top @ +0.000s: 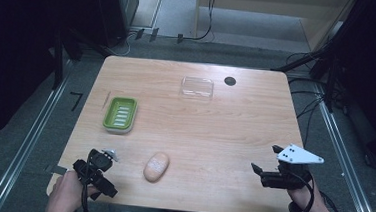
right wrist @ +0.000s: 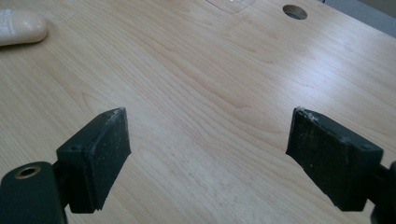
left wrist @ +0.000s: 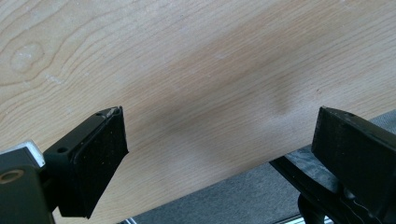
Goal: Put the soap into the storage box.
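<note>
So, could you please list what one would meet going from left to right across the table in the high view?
Left hand-held gripper → green soap dish → bar of soap → clear lid → round hole in the table → right hand-held gripper.

Looks like a lab / recording rig, not a home: lone wooden worktop (top: 199, 137) w/ a cable hole (top: 230, 81) at upper right, metal floor rails (top: 28, 140) down both sides, loose cables (top: 306, 107) on grey carpet, dark stands at frame edges.
</note>
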